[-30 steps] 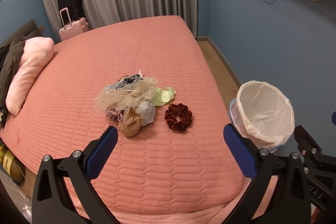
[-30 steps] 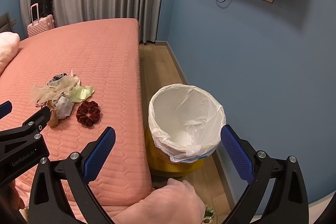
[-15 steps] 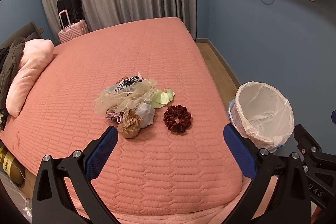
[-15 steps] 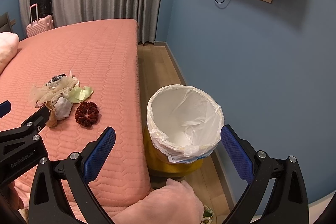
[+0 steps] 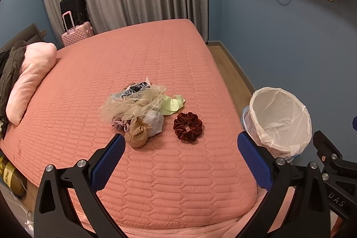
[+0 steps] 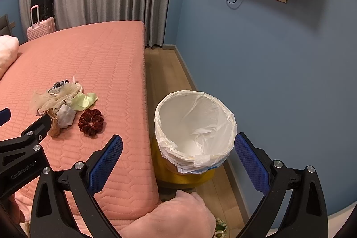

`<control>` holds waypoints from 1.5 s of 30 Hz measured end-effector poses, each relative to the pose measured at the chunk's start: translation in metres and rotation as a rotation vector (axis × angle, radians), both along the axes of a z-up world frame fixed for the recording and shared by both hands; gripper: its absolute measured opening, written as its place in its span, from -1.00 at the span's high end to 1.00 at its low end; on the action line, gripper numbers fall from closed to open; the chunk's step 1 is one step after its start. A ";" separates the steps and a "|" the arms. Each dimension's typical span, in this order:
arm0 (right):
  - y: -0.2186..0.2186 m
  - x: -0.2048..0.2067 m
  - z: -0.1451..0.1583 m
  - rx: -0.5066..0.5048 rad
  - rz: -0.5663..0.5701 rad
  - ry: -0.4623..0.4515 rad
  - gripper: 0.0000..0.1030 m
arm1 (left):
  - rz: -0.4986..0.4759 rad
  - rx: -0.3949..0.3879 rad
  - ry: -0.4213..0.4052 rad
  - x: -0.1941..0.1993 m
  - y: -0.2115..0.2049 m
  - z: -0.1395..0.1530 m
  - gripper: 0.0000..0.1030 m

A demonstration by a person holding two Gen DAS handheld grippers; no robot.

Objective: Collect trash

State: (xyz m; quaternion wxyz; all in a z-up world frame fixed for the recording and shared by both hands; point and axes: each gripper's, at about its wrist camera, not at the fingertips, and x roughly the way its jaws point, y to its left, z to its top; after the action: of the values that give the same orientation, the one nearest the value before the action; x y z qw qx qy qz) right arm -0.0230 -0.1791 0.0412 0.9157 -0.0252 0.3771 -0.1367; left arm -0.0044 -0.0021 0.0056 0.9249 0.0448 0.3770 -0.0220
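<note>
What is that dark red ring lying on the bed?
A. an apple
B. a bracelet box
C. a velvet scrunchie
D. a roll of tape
C: the velvet scrunchie is a ruffled fabric loop with a hole in the middle, lying beside the pile of scraps.

Left gripper (image 5: pixel 181 160): my jaws spread wide, holding nothing, hovering level.
Right gripper (image 6: pixel 178 161): my jaws wide apart too, empty, just right of the left one.

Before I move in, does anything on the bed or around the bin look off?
Only the expected mess: a pile of scraps and a dark red scrunchie lie loose mid-bed. The lined bin stands upright on the floor beside the bed, looking empty. Nothing spilled.
</note>
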 end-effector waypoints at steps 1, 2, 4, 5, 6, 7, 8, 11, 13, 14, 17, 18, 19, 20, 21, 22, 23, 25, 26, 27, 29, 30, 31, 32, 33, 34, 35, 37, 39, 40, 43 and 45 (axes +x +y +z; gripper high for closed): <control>0.000 0.000 0.000 -0.001 -0.001 0.000 -0.88 | 0.000 0.000 0.000 0.000 0.000 0.000 -0.87; 0.000 0.000 0.000 -0.002 -0.001 0.000 -0.88 | 0.000 0.000 0.000 0.000 0.000 0.000 -0.87; -0.001 0.000 0.000 -0.002 -0.002 0.000 -0.88 | 0.000 0.000 0.000 0.000 -0.001 0.000 -0.87; -0.001 0.000 0.000 -0.002 -0.003 -0.001 -0.88 | 0.000 0.000 0.000 0.000 -0.001 0.000 -0.87; -0.001 -0.001 0.001 -0.002 -0.004 -0.002 -0.88 | -0.001 0.000 -0.001 0.000 -0.001 0.000 -0.87; -0.001 -0.001 0.001 -0.003 -0.005 -0.003 -0.88 | -0.002 0.001 0.000 0.000 -0.002 -0.001 -0.87; -0.001 -0.001 0.001 -0.003 -0.006 -0.004 -0.88 | -0.002 0.000 0.000 0.000 -0.002 -0.001 -0.87; -0.001 -0.001 0.002 -0.002 -0.008 -0.006 -0.88 | -0.006 -0.001 -0.001 0.000 -0.003 -0.001 -0.87; 0.000 -0.002 0.003 -0.004 -0.010 -0.009 -0.88 | -0.008 -0.003 -0.001 0.001 -0.003 0.000 -0.87; 0.000 -0.002 0.003 -0.004 -0.010 -0.010 -0.88 | -0.010 -0.004 0.000 0.001 -0.003 -0.001 -0.87; -0.001 -0.002 0.004 -0.004 -0.016 -0.013 -0.88 | -0.016 -0.009 -0.001 0.001 -0.003 0.000 -0.87; -0.001 -0.002 0.005 -0.004 -0.018 -0.015 -0.88 | -0.019 -0.013 -0.002 0.001 -0.003 0.000 -0.87; 0.000 -0.003 0.005 -0.005 -0.020 -0.016 -0.88 | -0.023 -0.015 -0.004 0.001 -0.003 0.000 -0.87; -0.001 -0.003 0.006 -0.006 -0.022 -0.017 -0.88 | -0.026 -0.016 -0.006 0.001 -0.003 0.001 -0.87; 0.000 -0.003 0.006 -0.007 -0.023 -0.018 -0.88 | -0.031 -0.018 -0.009 0.001 -0.003 0.001 -0.87; 0.000 -0.003 0.006 -0.008 -0.025 -0.019 -0.88 | -0.035 -0.020 -0.012 0.000 -0.003 0.002 -0.87; 0.000 -0.003 0.007 -0.009 -0.026 -0.020 -0.88 | -0.037 -0.021 -0.015 0.000 -0.003 0.002 -0.87; 0.001 -0.003 0.008 -0.012 -0.029 -0.021 -0.88 | -0.042 -0.025 -0.020 0.001 -0.002 0.001 -0.87; 0.001 -0.003 0.008 -0.011 -0.029 -0.022 -0.88 | -0.045 -0.028 -0.020 0.002 -0.002 0.002 -0.87; 0.001 -0.002 0.008 -0.011 -0.030 -0.023 -0.88 | -0.050 -0.034 -0.018 0.003 -0.001 0.001 -0.87; 0.003 -0.001 0.009 -0.014 -0.029 -0.022 -0.88 | -0.057 -0.039 -0.008 0.004 0.000 0.000 -0.87; 0.004 -0.001 0.009 -0.016 -0.029 -0.022 -0.88 | -0.060 -0.040 -0.005 0.005 0.001 -0.001 -0.87; 0.006 0.000 0.008 -0.016 -0.028 -0.022 -0.88 | -0.062 -0.040 -0.006 0.006 0.001 -0.001 -0.87; 0.006 0.000 0.008 -0.017 -0.027 -0.022 -0.88 | -0.067 -0.040 -0.011 0.005 0.002 -0.001 -0.87; 0.007 0.001 0.008 -0.016 -0.028 -0.024 -0.88 | -0.073 -0.038 -0.017 0.005 0.002 0.000 -0.87; 0.008 0.002 0.008 -0.014 -0.028 -0.025 -0.88 | -0.078 -0.034 -0.025 0.005 0.002 0.000 -0.87; 0.009 0.002 0.008 -0.011 -0.028 -0.025 -0.88 | -0.085 -0.034 -0.032 0.006 0.002 0.001 -0.87; 0.010 0.004 0.007 -0.007 -0.029 -0.028 -0.88 | -0.094 -0.031 -0.044 0.007 0.004 0.002 -0.87; 0.013 0.005 0.007 -0.006 -0.028 -0.032 -0.88 | -0.095 -0.036 -0.050 0.010 0.008 0.001 -0.87; 0.015 0.007 0.007 -0.007 -0.029 -0.034 -0.88 | -0.094 -0.045 -0.049 0.012 0.010 0.001 -0.87; 0.020 0.011 0.005 -0.013 -0.028 -0.035 -0.88 | -0.078 -0.099 -0.027 0.019 0.022 -0.004 -0.87; 0.025 0.014 0.003 -0.012 -0.022 -0.038 -0.88 | -0.038 -0.133 -0.027 0.024 0.033 -0.007 -0.87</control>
State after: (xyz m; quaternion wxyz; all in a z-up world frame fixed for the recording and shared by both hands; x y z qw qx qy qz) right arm -0.0095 -0.1540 0.0445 0.9210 -0.0241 0.3591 -0.1492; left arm 0.0192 0.0313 -0.0014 0.9302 -0.0093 0.3613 -0.0639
